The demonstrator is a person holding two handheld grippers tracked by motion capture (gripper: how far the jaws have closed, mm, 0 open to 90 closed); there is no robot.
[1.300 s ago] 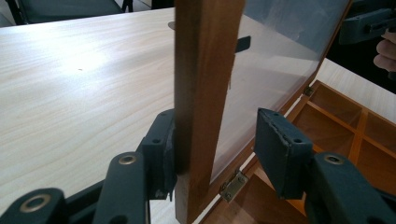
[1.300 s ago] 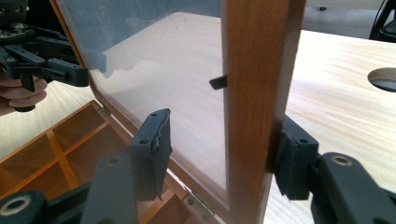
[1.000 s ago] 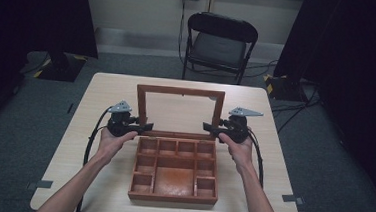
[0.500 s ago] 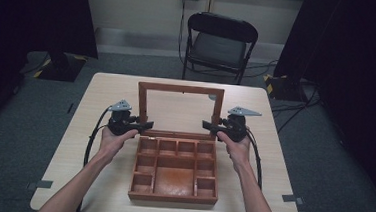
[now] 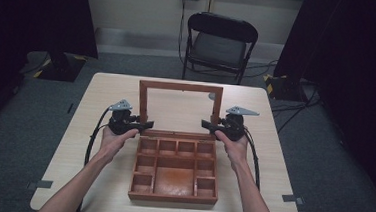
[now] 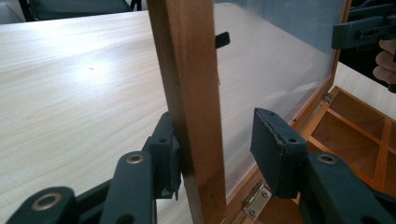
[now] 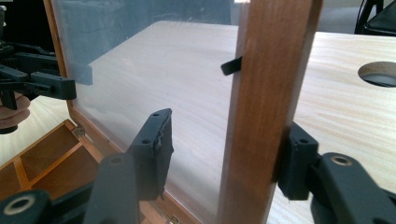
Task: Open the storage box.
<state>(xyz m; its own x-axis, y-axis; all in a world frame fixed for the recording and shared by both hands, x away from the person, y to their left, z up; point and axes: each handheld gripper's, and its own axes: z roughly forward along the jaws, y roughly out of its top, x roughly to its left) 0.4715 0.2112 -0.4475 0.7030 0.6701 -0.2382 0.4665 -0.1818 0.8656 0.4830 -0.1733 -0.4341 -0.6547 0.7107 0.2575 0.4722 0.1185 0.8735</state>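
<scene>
Two hand-held grippers, left (image 5: pixel 144 126) and right (image 5: pixel 207 124), straddle the upright glass lid (image 5: pixel 180 108)'s side rails, jaws apart; clamping probably comes next.

The lid (image 6: pixel 196 107) frame's top runs off both gripper views, and the person's forearms (image 5: pixel 77 188) leave the high view's bottom edge.
</scene>
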